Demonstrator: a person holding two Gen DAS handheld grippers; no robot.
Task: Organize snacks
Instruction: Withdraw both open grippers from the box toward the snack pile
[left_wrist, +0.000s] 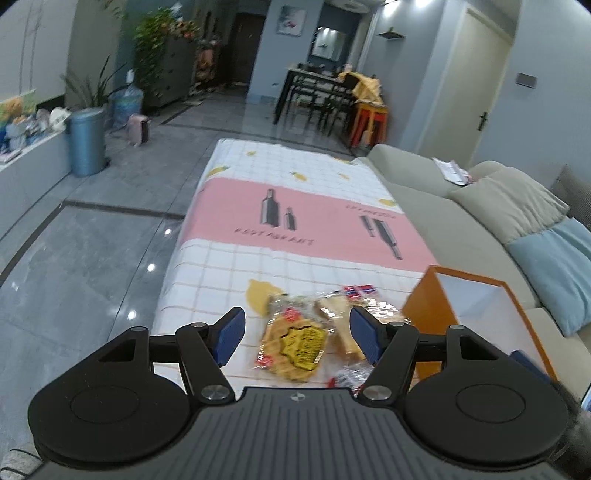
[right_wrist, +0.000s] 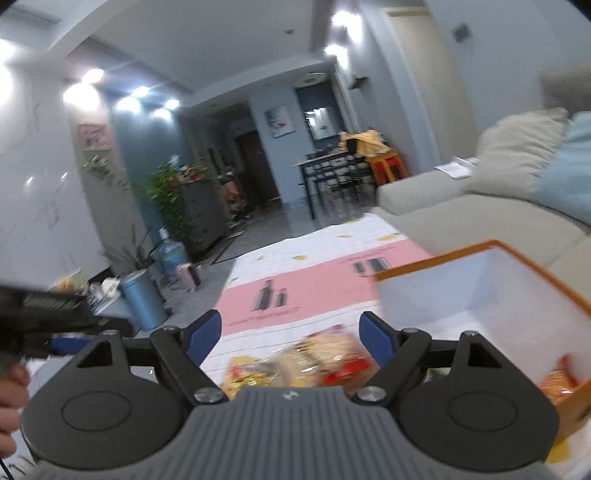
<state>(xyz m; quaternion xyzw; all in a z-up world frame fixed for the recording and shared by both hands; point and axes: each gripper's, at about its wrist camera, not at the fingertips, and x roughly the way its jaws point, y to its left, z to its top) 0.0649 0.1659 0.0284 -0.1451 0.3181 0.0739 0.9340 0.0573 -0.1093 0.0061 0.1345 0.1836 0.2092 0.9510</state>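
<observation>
Both pairs of tongs stand open and hold nothing. The left tongs (left_wrist: 297, 338) hang above a small heap of snack packets on the bench (left_wrist: 295, 206), which is covered with a white and pink cloth. Directly between their blue pads lies a flat packet with a yellow label (left_wrist: 295, 347), and it touches neither pad. Beside it, toward the right pad, lies a clear packet with pale brown pieces (left_wrist: 338, 321), and behind that one a packet with red and blue print (left_wrist: 360, 291).

The orange box (left_wrist: 476, 295) stands just to the right of the heap, open at the top and white inside. In the right wrist view at least one orange-red packet (right_wrist: 557, 380) is already lying in it. The right tongs (right_wrist: 291, 334) hover over the same heap (right_wrist: 295, 363), which is blurred in this view, so I cannot tell the packets apart there.

The step in hand seems to be taking the next packet. To do it well, I think one should lower the left tongs straight over the yellow-label packet, close on its body and not on the loose foil edge, and lift it clear of the neighbours. The packets overlap, so a low sweep could drag two together. The box wall is close, so the packet should go in from above.
</observation>
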